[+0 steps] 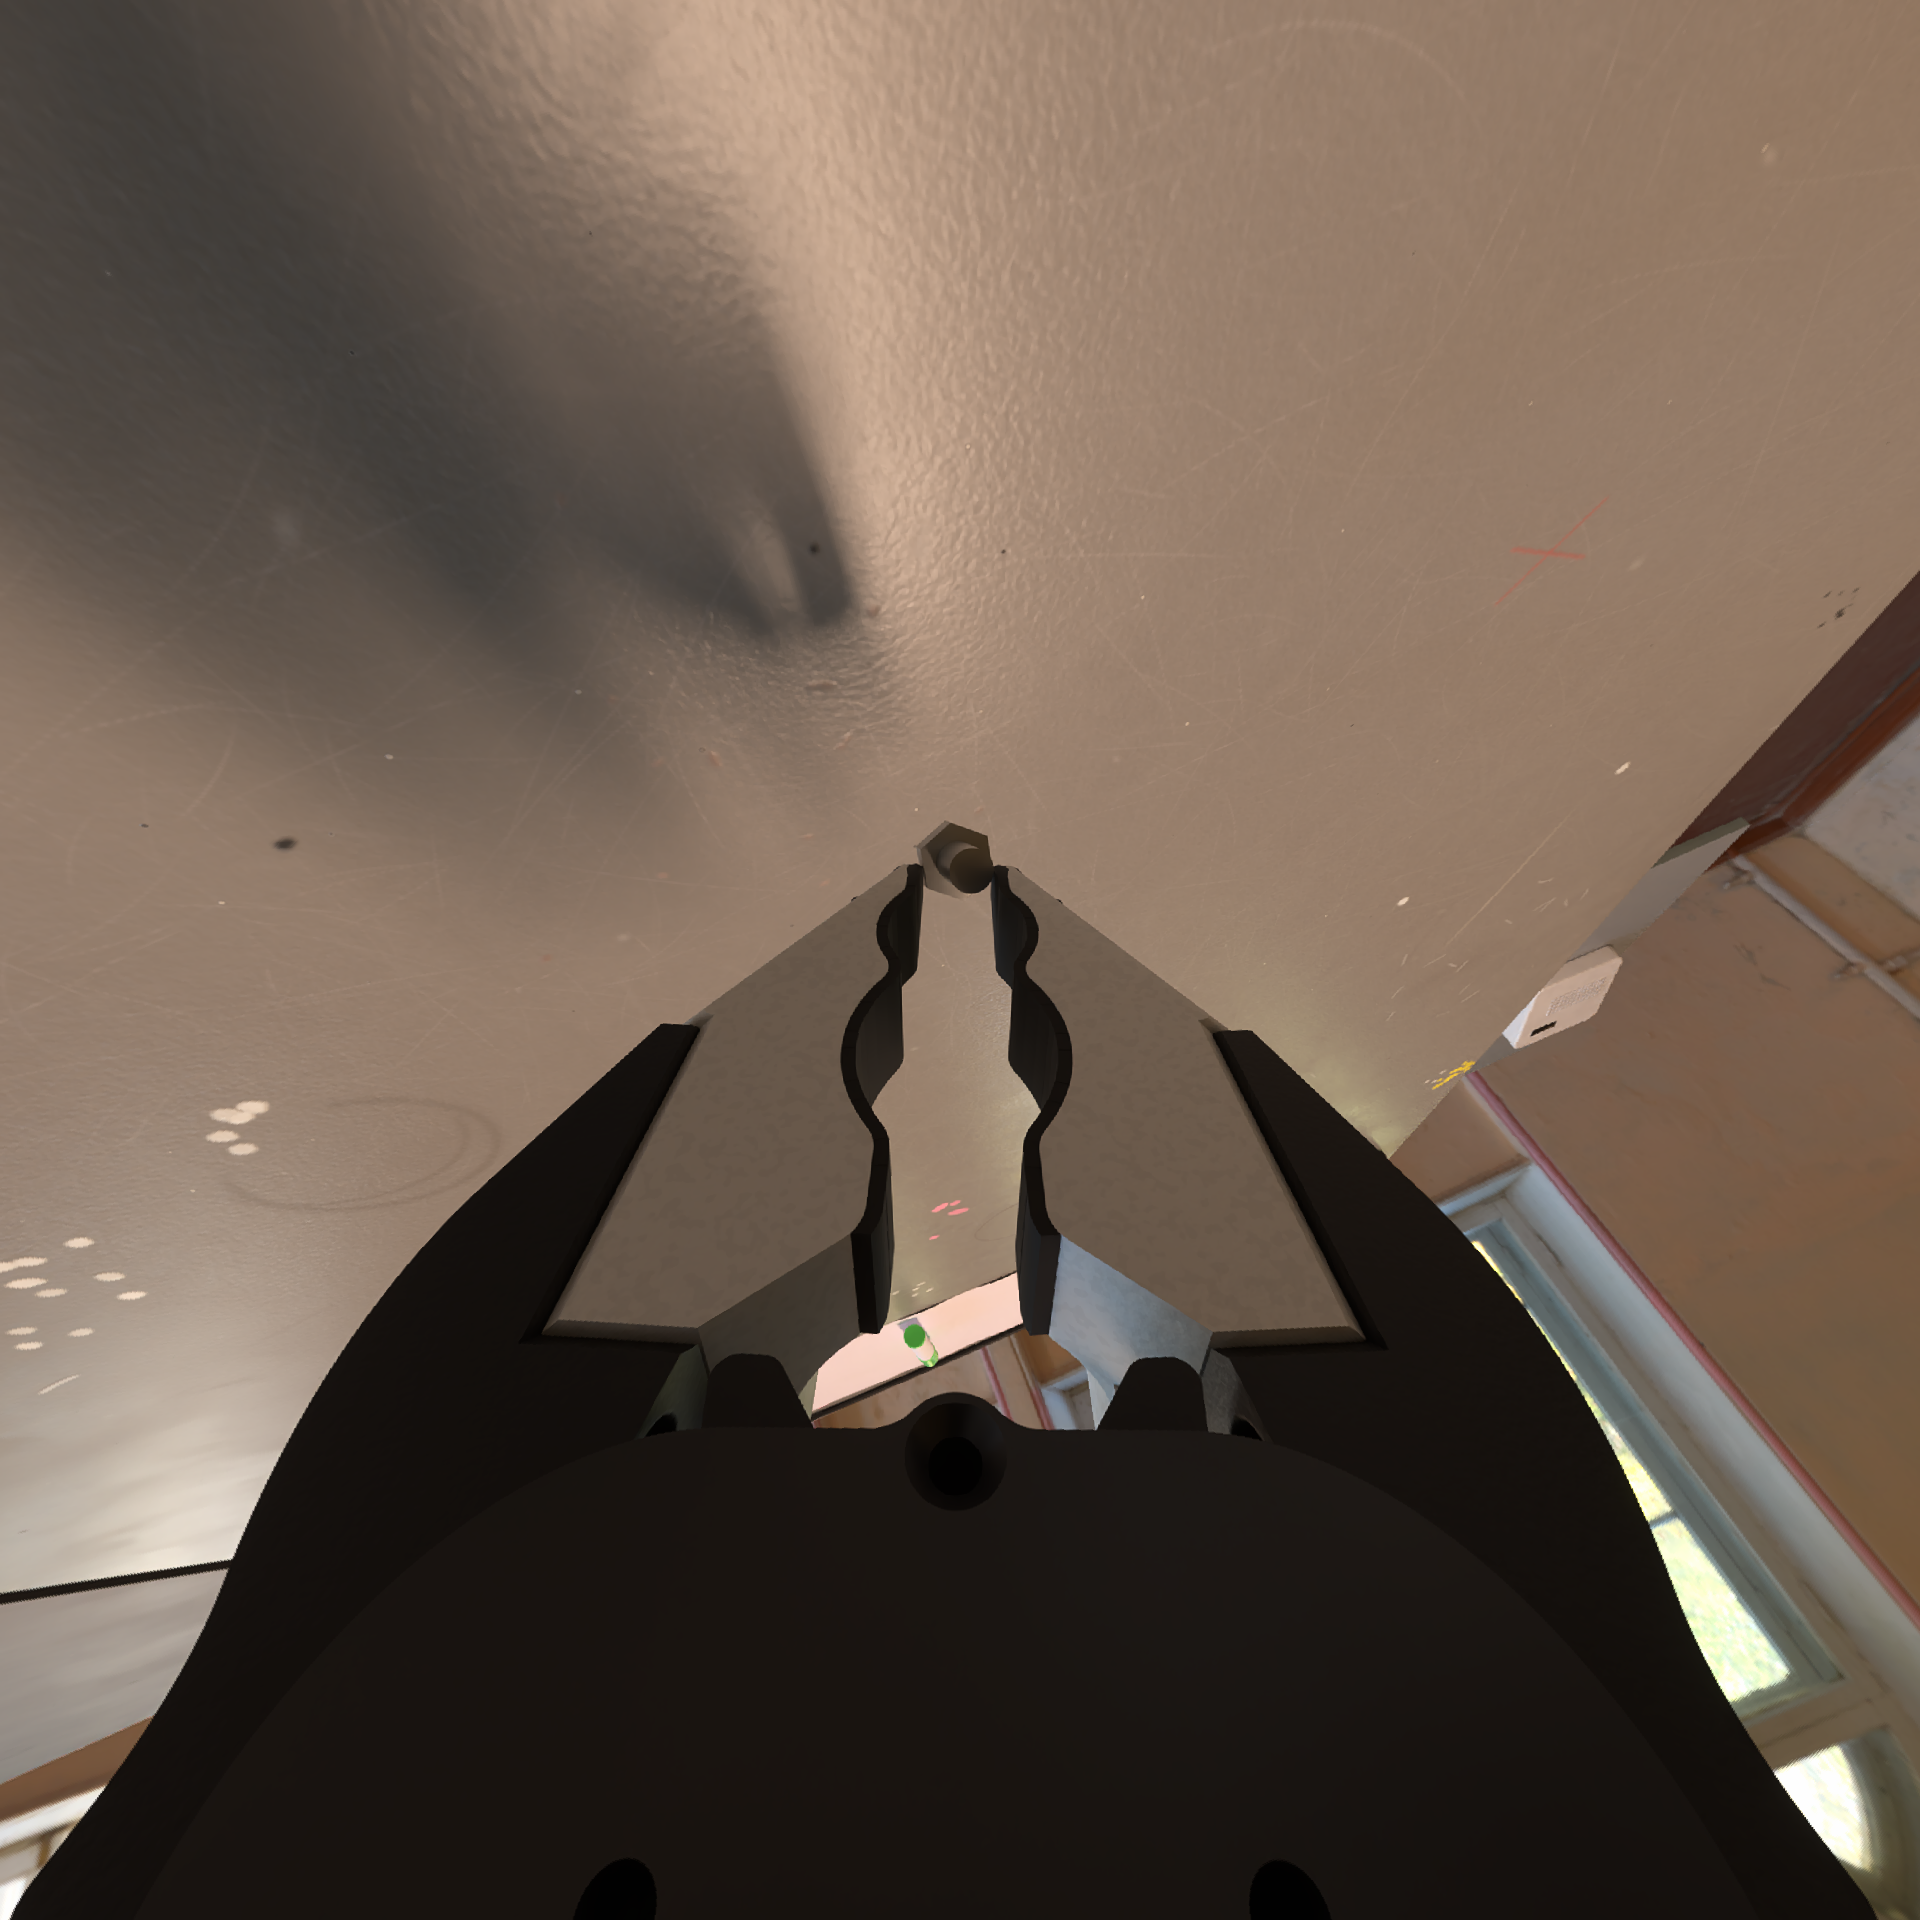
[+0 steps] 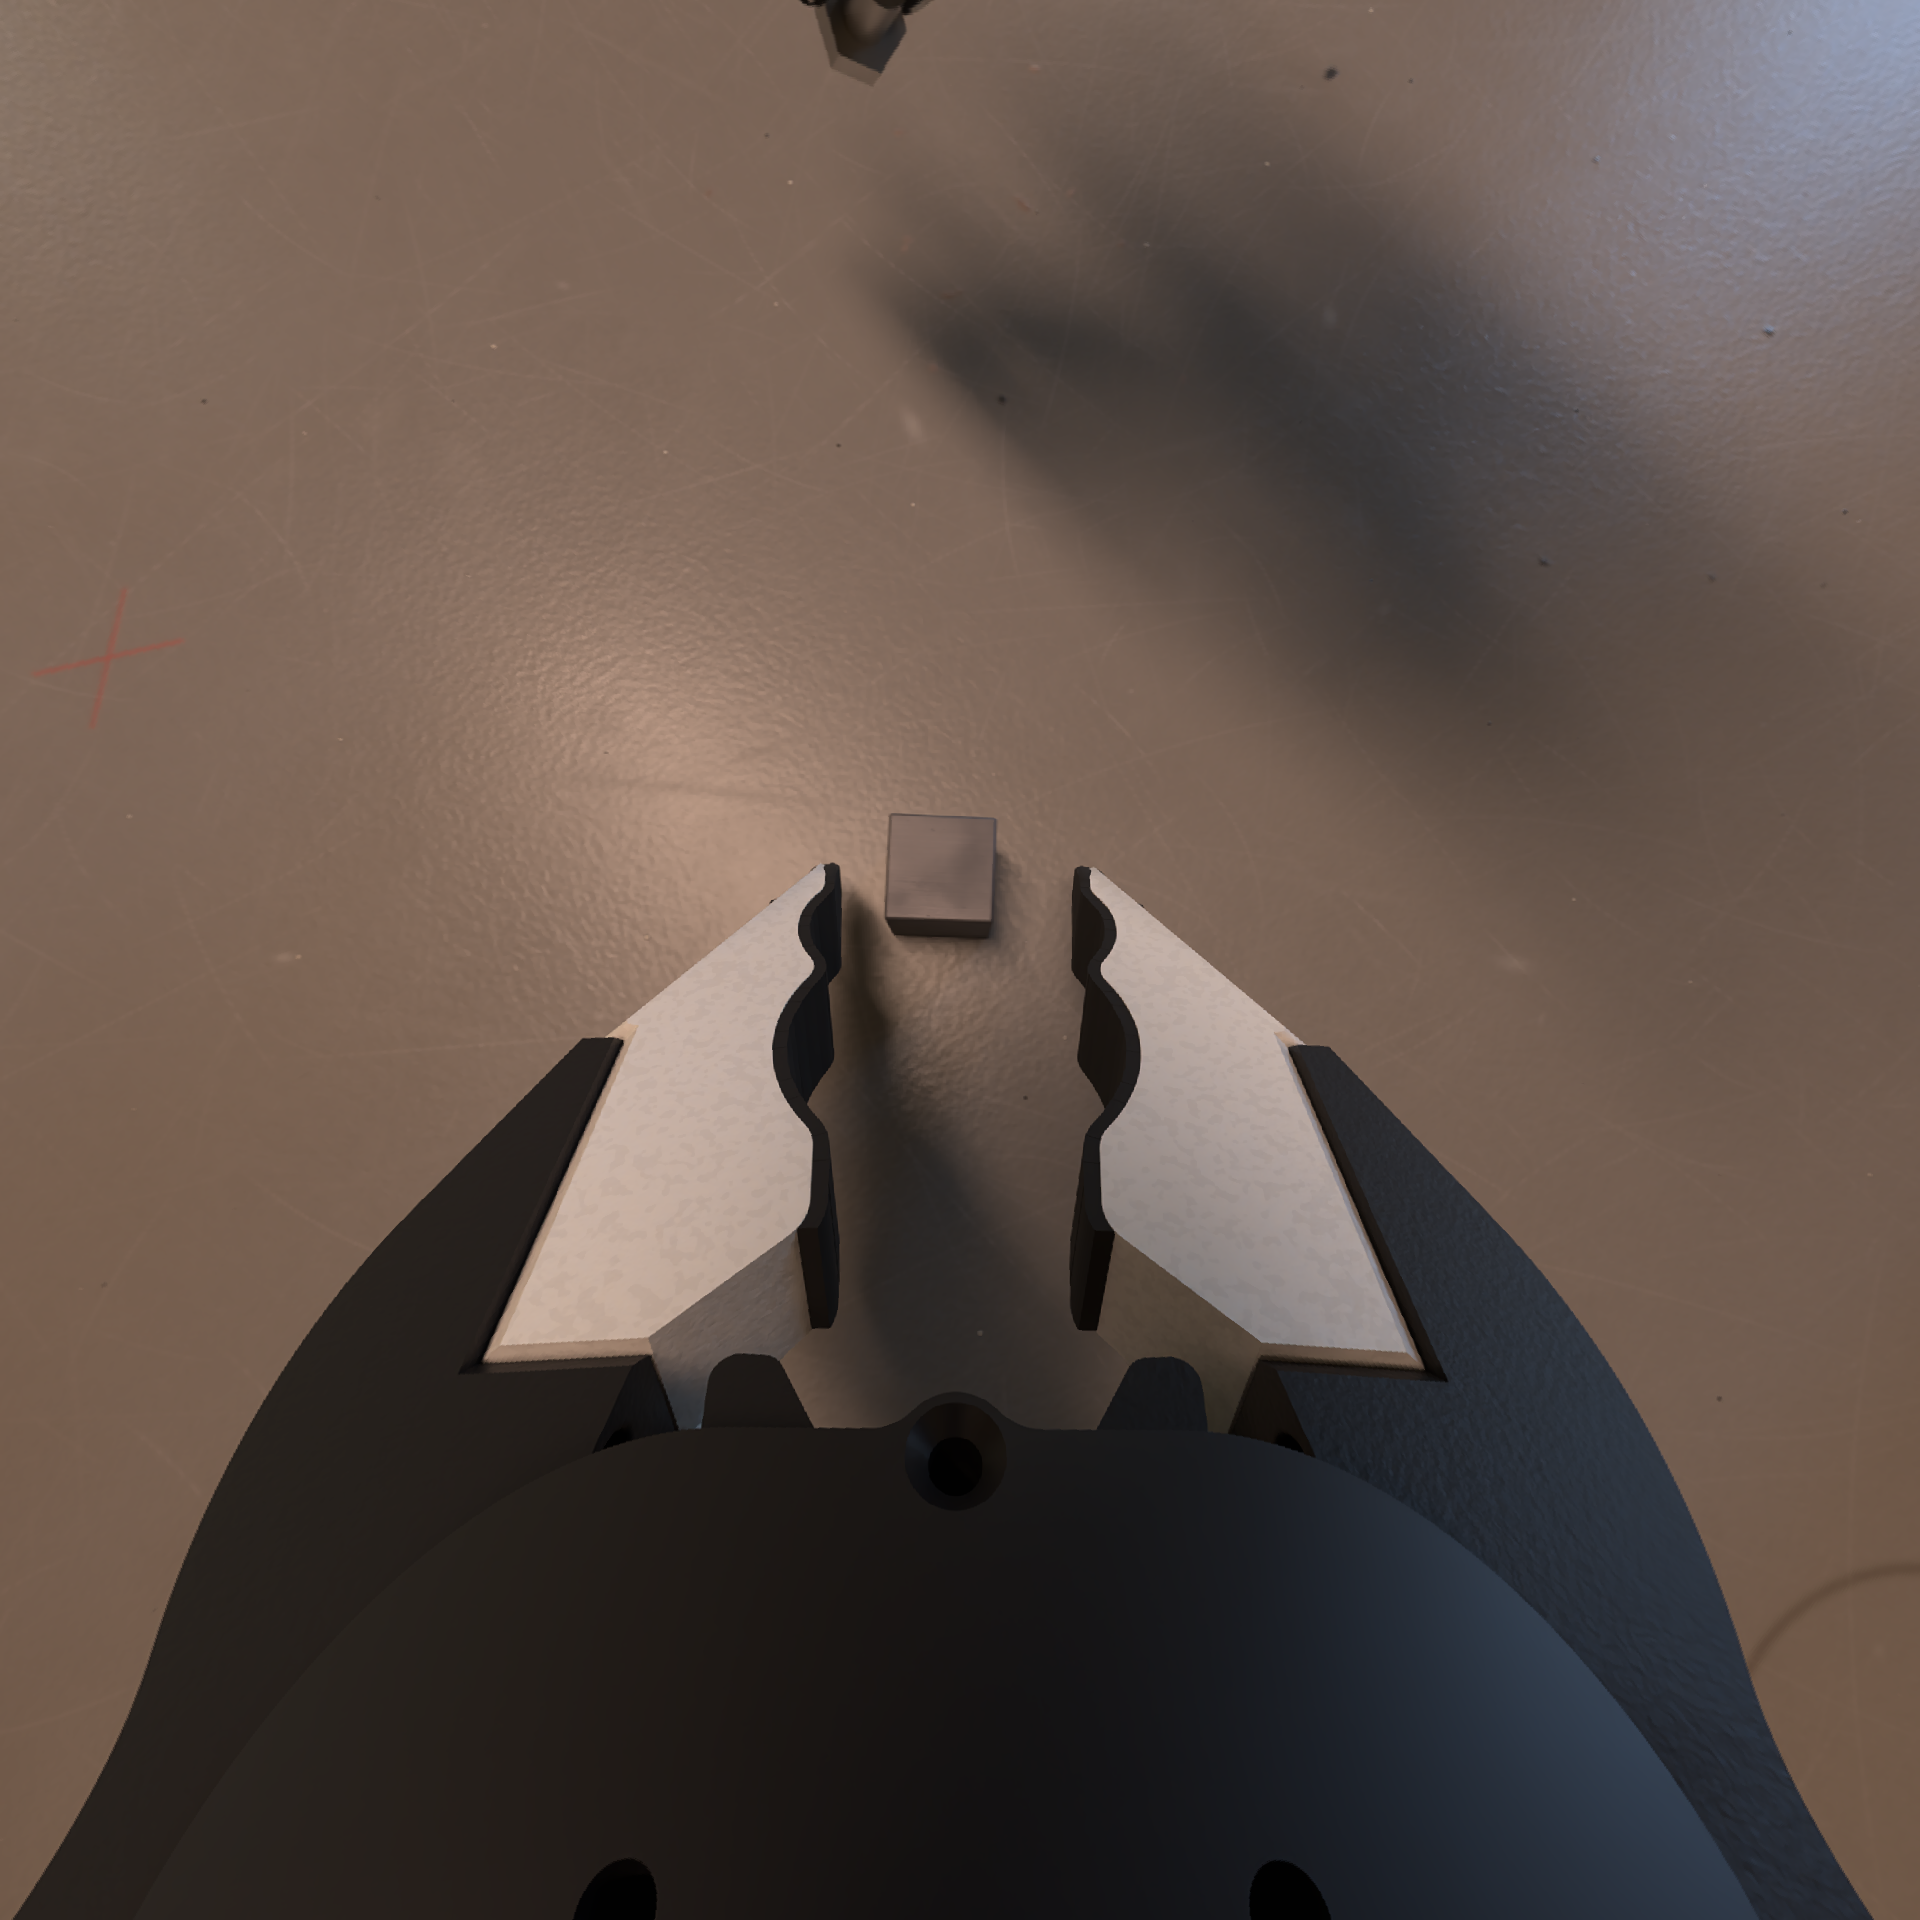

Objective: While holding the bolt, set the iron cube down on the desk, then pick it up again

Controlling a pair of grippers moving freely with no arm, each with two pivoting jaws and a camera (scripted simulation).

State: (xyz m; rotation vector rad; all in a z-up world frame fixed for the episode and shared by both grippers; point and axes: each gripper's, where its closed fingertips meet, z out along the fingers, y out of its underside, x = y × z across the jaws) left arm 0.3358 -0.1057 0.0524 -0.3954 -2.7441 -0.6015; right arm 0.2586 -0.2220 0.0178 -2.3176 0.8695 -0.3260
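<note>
In the left wrist view my left gripper [image 1: 957,881] is shut on a small grey bolt [image 1: 958,862] with a hexagonal head, pinched at the fingertips above the tan desk [image 1: 1143,416]. In the right wrist view my right gripper [image 2: 956,883] is open, looking down at the desk [image 2: 520,416]. The dark grey iron cube [image 2: 941,875] sits flat on the desk between and just beyond the fingertips, apart from both. The bolt [image 2: 857,36] in the left gripper's tips shows at the top edge of the right wrist view.
The desk's edge [image 1: 1662,862] runs diagonally at the right of the left wrist view, with a white box [image 1: 1564,1003] and a window [image 1: 1683,1538] beyond it. A red cross mark [image 2: 104,655] is drawn on the desk. Soft shadows lie across the surface.
</note>
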